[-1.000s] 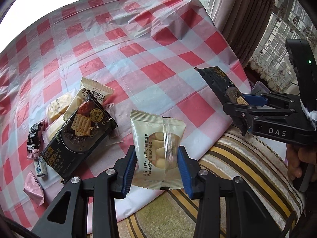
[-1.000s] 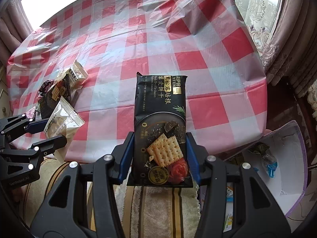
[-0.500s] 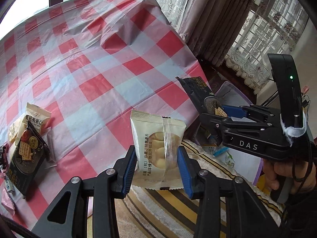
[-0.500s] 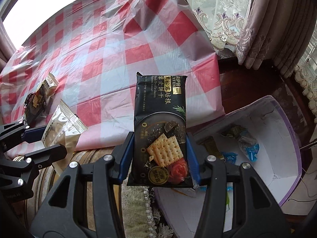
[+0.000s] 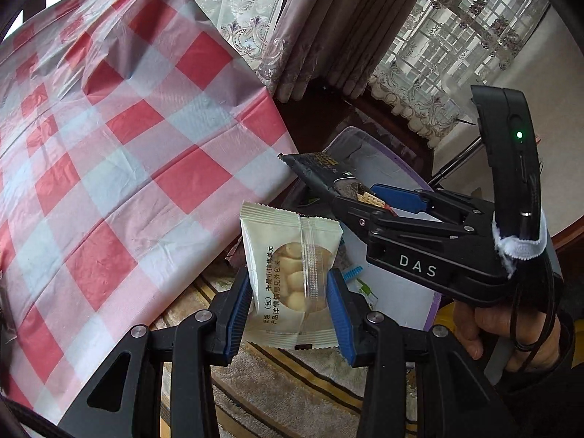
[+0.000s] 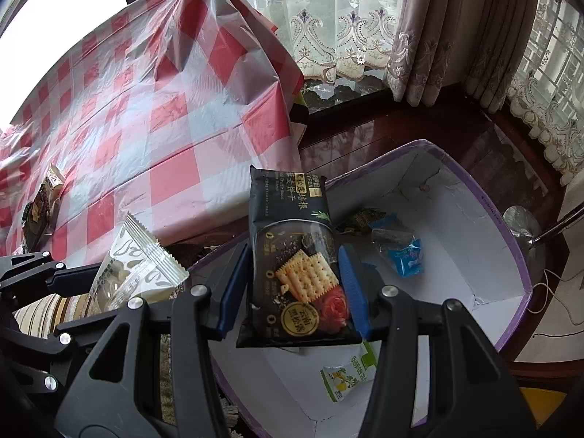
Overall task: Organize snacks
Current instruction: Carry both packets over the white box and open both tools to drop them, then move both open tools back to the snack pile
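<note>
My left gripper [image 5: 290, 308] is shut on a cream biscuit packet [image 5: 292, 273], held upright past the table's edge, above a striped cushion. My right gripper [image 6: 292, 292] is shut on a black cracker packet [image 6: 292, 259] and hangs over a white box with a purple rim [image 6: 511, 252]. In the left wrist view the right gripper [image 5: 361, 197] shows at the right with the black cracker packet [image 5: 321, 171] above the box [image 5: 401, 292]. The cream packet [image 6: 135, 270] shows at the left of the right wrist view, in the left gripper [image 6: 84, 273].
The box holds a blue sachet [image 6: 405, 259], a green-and-white packet [image 6: 346, 376] and a dark wrapper [image 6: 357, 219]. The red-checked tablecloth [image 6: 146, 127] still carries several snacks [image 6: 40, 208] at its far left. Curtains [image 6: 438, 36] and a dark wooden sill stand behind the box.
Both grippers have swung to the right, off the table, each keeping its packet. The box has come under the right gripper, and the snacks on the table have slid out of the left wrist view.
</note>
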The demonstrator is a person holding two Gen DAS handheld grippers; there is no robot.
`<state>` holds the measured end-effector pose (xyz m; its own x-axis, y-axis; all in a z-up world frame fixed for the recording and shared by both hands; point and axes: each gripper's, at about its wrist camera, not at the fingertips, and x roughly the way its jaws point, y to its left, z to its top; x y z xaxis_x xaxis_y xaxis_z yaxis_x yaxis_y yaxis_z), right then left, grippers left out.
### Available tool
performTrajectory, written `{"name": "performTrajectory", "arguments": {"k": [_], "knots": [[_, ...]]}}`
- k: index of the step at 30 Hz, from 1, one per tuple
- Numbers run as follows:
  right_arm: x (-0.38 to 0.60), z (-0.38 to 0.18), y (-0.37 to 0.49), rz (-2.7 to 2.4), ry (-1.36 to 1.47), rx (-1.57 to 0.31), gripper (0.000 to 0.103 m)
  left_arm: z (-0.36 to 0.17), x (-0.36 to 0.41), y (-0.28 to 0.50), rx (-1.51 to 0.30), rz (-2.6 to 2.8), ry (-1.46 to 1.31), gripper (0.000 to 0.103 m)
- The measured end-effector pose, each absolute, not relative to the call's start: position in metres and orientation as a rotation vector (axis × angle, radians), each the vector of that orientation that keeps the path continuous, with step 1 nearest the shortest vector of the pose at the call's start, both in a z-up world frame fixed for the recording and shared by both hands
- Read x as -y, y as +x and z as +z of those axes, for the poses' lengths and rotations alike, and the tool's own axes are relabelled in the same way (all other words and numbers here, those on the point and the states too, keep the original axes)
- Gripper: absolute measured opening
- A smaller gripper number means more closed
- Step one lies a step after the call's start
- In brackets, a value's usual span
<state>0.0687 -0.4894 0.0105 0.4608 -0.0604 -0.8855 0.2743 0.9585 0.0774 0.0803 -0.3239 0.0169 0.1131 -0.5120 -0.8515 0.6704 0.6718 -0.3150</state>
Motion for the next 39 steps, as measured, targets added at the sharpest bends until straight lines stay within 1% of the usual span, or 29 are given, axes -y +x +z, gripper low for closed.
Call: {"name": "performTrajectory", "arguments": {"k": [5,7,8,9,10,11,12,15,18,23,26,27,29,32,39], "knots": [[0.505,0.016,0.063,-0.249,0.231,-1.056,0.054,0.016,0.342,0.078,-1.178,-0.911,0.162,0.043],[0.510,0.016,0.062,-0.261,0.239,-1.052,0.054,0.017,0.346,0.078,-1.179,-0.912,0.146,0.046],[0.511,0.017,0.062,-0.267,0.243,-1.051,0.054,0.017,0.346,0.080,-1.179,-0.913,0.133,0.050],[0.512,0.017,0.062,-0.274,0.245,-1.050,0.056,0.018,0.345,0.080,-1.173,-0.904,0.123,0.058],[0.513,0.017,0.063,-0.281,0.244,-1.050,0.058,0.019,0.344,0.080,-1.157,-0.889,0.118,0.061],[0.512,0.017,0.063,-0.288,0.238,-1.049,0.064,0.020,0.342,0.081,-1.134,-0.878,0.111,0.063],[0.511,0.018,0.064,-0.295,0.230,-1.044,0.068,0.023,0.339,0.081,-1.115,-0.873,0.101,0.063],[0.509,0.023,0.064,-0.318,0.197,-1.027,0.074,0.028,0.332,0.083,-1.064,-0.875,0.055,0.063],[0.505,0.029,0.066,-0.339,0.168,-1.005,0.079,0.032,0.328,0.085,-1.037,-0.855,0.049,0.063],[0.501,0.043,0.068,-0.413,0.120,-0.953,0.085,0.044,0.317,0.085,-0.958,-0.776,0.116,0.063],[0.494,0.054,0.068,-0.479,0.082,-0.891,0.086,0.053,0.306,0.084,-0.886,-0.716,0.138,0.063],[0.490,0.058,0.069,-0.495,0.060,-0.872,0.088,0.054,0.303,0.085,-0.872,-0.696,0.143,0.063],[0.482,0.065,0.071,-0.492,0.019,-0.840,0.090,0.057,0.293,0.088,-0.854,-0.662,0.135,0.063],[0.470,0.074,0.073,-0.472,0.008,-0.803,0.091,0.058,0.276,0.091,-0.841,-0.623,0.105,0.063],[0.435,0.079,0.083,-0.274,0.086,-0.841,0.091,0.061,0.225,0.099,-0.821,-0.492,-0.011,0.063]]}}
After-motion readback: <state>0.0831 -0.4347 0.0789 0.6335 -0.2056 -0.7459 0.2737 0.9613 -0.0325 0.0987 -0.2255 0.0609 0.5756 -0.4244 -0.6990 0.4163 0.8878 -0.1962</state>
